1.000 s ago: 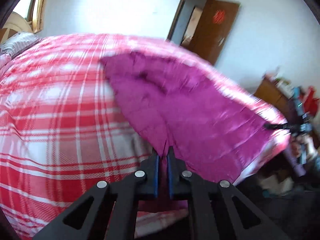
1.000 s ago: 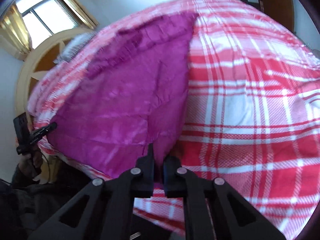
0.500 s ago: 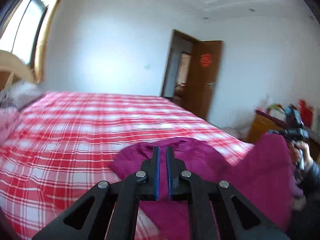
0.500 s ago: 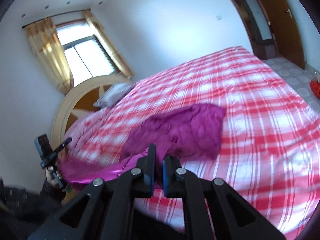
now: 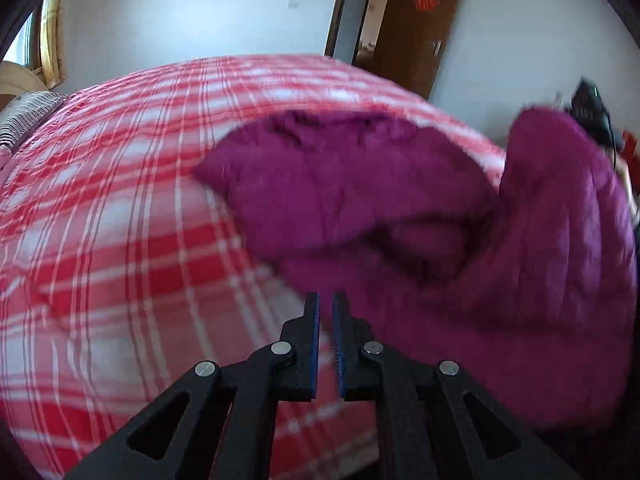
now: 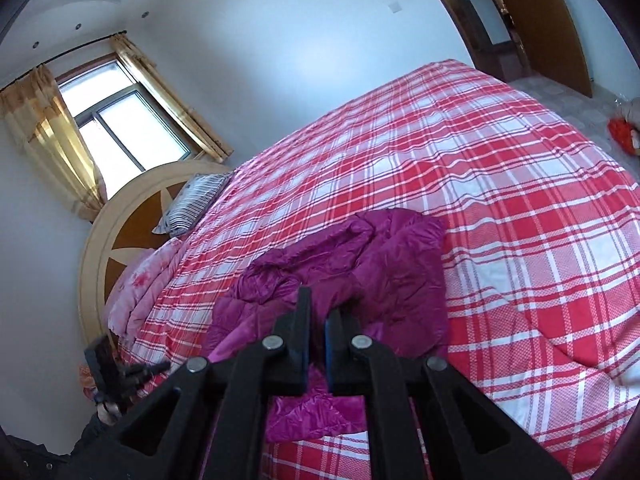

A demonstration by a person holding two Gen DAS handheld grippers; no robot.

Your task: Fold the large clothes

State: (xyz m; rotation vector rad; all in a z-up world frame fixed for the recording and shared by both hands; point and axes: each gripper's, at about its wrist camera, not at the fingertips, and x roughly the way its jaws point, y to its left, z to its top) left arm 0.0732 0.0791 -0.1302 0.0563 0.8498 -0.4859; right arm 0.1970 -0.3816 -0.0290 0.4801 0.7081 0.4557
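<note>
Near edge of bed: left gripper (image 5: 325, 312) jaws together; cannot tell if cloth is pinched.
Right gripper (image 6: 316, 316): jaws together, seemingly clamped on a lifted magenta edge.
Change: the magenta quilted garment (image 6: 360, 264), flat a second ago, now lies doubled and bunched; first fold likely underway.
Material: padded, satiny, creased.
Beyond: red plaid bedspread (image 6: 500, 168), smooth; striped pillow (image 6: 192, 204) at headboard.

Light: daylight from the window (image 6: 120, 128), bright, slightly blown out.
Blur: left wrist view motion-smeared; right wrist view sharp.
Distortion: fisheye curvature, dark corner vignetting.
</note>
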